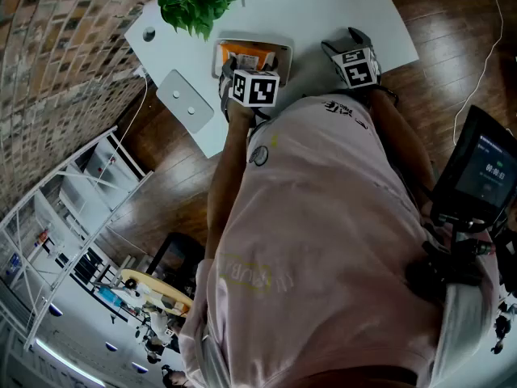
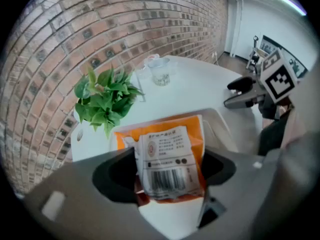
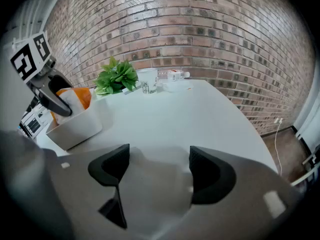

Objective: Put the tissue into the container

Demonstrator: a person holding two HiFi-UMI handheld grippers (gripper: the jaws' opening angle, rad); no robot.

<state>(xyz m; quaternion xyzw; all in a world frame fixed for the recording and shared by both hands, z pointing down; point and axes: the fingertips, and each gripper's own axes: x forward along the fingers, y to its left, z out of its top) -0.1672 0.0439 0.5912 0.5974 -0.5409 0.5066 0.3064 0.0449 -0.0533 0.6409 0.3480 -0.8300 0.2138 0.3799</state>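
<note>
An orange tissue pack (image 2: 167,159) with a white barcode label sits between the pads of my left gripper (image 2: 170,171), which is shut on it. The pack reaches down into the white container (image 2: 220,119), and its orange top (image 3: 80,96) pokes above the container's rim (image 3: 75,126). In the head view the left gripper (image 1: 233,69) hangs over the container (image 1: 283,52) near the table's front edge. My right gripper (image 3: 157,171) stands open over bare table to the right of the container, with nothing between its jaws; it also shows as the right gripper (image 2: 240,91) in the left gripper view.
A green potted plant (image 2: 105,99) stands just behind the container, with a glass cup (image 2: 160,74) further back by the brick wall. A flat white device (image 1: 187,99) lies at the table's left corner. A dark screen (image 1: 485,168) stands on the floor to the right.
</note>
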